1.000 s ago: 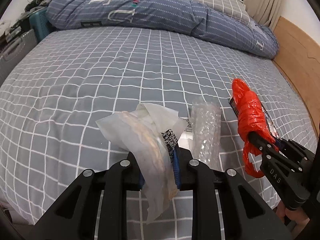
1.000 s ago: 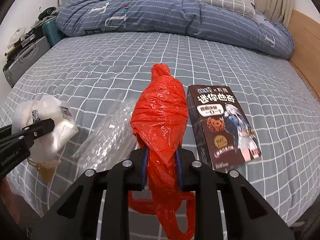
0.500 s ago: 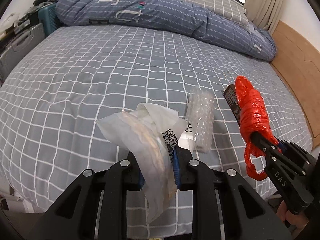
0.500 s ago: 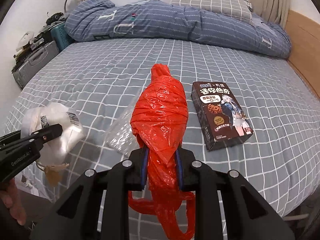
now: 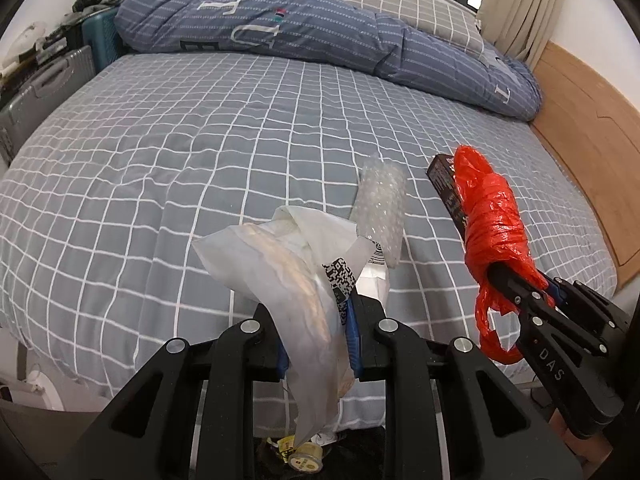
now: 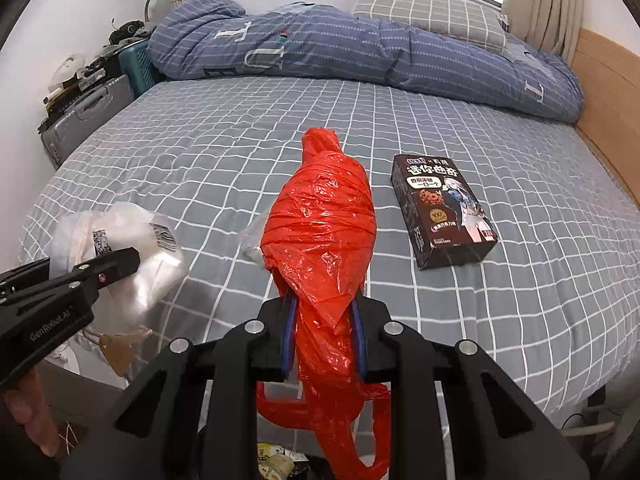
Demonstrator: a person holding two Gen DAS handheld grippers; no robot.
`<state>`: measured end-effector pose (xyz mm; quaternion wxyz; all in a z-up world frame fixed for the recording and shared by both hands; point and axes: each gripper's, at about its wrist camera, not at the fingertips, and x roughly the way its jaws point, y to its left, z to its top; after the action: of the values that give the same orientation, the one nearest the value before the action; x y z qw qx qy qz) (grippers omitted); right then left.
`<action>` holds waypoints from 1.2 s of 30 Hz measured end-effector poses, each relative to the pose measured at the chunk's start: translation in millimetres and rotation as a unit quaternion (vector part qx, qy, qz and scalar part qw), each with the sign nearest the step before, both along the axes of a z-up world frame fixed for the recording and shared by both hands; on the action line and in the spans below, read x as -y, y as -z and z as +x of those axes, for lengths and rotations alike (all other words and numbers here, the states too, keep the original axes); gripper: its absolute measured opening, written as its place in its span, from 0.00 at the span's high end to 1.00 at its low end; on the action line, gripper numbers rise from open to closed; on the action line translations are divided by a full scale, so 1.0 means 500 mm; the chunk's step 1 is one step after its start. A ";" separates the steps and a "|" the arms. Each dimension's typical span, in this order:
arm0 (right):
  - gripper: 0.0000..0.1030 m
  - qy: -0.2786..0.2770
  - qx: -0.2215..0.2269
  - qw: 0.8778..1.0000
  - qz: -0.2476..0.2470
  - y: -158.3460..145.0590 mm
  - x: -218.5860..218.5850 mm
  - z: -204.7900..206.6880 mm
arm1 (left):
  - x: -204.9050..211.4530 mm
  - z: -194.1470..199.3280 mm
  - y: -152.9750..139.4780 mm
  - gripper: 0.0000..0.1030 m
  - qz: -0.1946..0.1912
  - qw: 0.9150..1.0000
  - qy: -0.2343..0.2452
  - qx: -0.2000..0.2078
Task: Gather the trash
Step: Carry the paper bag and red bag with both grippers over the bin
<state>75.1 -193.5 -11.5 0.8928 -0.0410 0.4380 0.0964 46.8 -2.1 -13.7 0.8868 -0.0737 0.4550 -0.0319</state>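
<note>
My left gripper (image 5: 316, 328) is shut on a crumpled white plastic wrapper (image 5: 296, 272) with a barcode label, held above the bed's near edge. The same wrapper (image 6: 120, 256) and the left gripper (image 6: 120, 260) show at the left of the right wrist view. My right gripper (image 6: 322, 332) is shut on a wound-up red plastic bag (image 6: 320, 232) whose loose end hangs below the fingers. That red bag (image 5: 492, 216) appears at the right of the left wrist view. On the grey checked bed (image 6: 480, 340) lie a dark snack box (image 6: 440, 212) and a roll of clear bubble wrap (image 5: 380, 208).
A blue striped duvet (image 6: 340, 52) and a checked pillow (image 6: 432, 12) fill the far side. Grey and teal suitcases (image 6: 88, 116) stand at the left, a wooden headboard (image 5: 592, 120) at the right. Below both grippers sits a dark bin with some rubbish (image 5: 300, 456).
Both grippers have drawn back from the bed and risen a little, each keeping its load. The bed's near edge and rubbish below have come into view.
</note>
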 end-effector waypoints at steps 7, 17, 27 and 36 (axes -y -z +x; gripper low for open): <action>0.79 0.005 0.005 1.000 0.010 -0.018 0.011 -0.054 | 0.007 -0.051 -0.004 0.80 -0.003 1.000 0.002 0.001; 0.79 0.016 0.007 1.000 0.017 -0.022 0.039 -0.136 | 0.025 -0.129 -0.015 0.80 -0.014 1.000 0.008 0.003; 0.79 0.007 0.007 1.000 0.022 -0.031 0.044 -0.208 | 0.037 -0.195 -0.006 0.80 -0.016 1.000 0.013 0.000; 0.79 -0.003 -0.008 1.000 0.027 -0.008 0.042 -0.289 | 0.046 -0.267 0.005 0.80 -0.022 1.000 0.023 -0.002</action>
<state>-69.3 -214.5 -7.7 0.8896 -0.0171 0.4426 0.1114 -86.9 -25.2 -16.1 0.8832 -0.0825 0.4575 -0.0617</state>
